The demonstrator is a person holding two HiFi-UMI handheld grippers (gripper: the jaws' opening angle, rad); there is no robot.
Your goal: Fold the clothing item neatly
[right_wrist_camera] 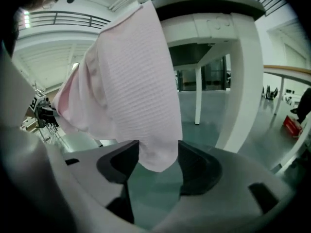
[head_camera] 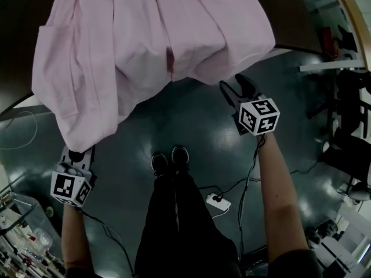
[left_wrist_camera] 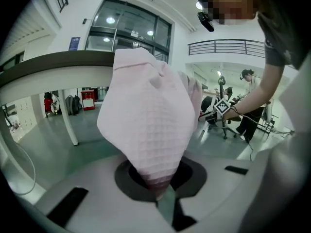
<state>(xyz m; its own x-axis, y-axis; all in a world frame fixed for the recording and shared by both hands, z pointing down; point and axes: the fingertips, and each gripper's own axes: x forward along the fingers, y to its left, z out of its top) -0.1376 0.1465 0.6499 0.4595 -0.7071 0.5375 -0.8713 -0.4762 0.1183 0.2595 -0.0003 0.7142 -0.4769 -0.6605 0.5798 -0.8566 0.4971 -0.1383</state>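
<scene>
A pale pink garment [head_camera: 145,33] lies over the edge of a dark table [head_camera: 17,51] and hangs toward the floor. My left gripper [head_camera: 78,154] is low at the left, shut on the garment's lowest hanging corner. In the left gripper view the waffle-weave cloth [left_wrist_camera: 146,125] runs down to a point pinched between the closed jaws of the left gripper [left_wrist_camera: 158,191]. My right gripper [head_camera: 236,86] is just under the garment's right hem, open. In the right gripper view a fold of the cloth [right_wrist_camera: 131,91] hangs loose between the wide-apart jaws of the right gripper [right_wrist_camera: 155,166].
The person's shoes [head_camera: 171,161] stand on the dark green floor below the table edge. A white power adapter [head_camera: 217,201] with cables lies by the right foot. Office chairs [head_camera: 348,109] stand at the right, and a cluttered bench [head_camera: 23,236] at the lower left.
</scene>
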